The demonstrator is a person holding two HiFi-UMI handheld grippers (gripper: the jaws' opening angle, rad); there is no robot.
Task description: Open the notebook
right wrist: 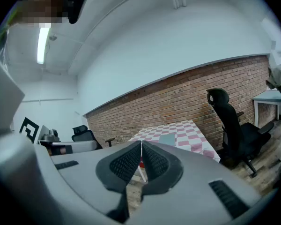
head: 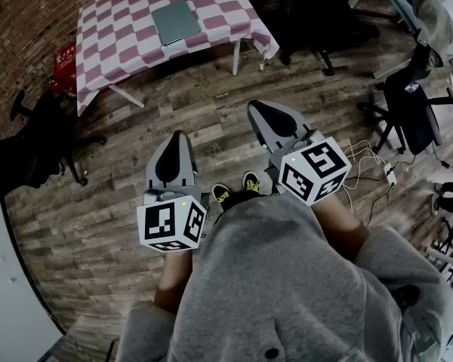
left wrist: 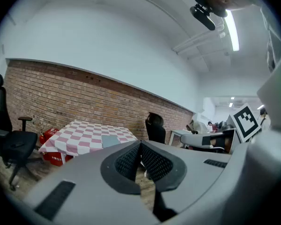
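Jaws closed and empty on left gripper (head: 177, 136) and right gripper (head: 255, 107); step to the tabletop (head: 121, 32) and part them near the notebook (head: 176, 21) edge.

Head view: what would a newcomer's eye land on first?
The pink-and-white checked table at the top, with a grey notebook lying closed on it. Nearer, the left gripper and right gripper point toward it over the wood floor, both shut and empty, well short of the table.
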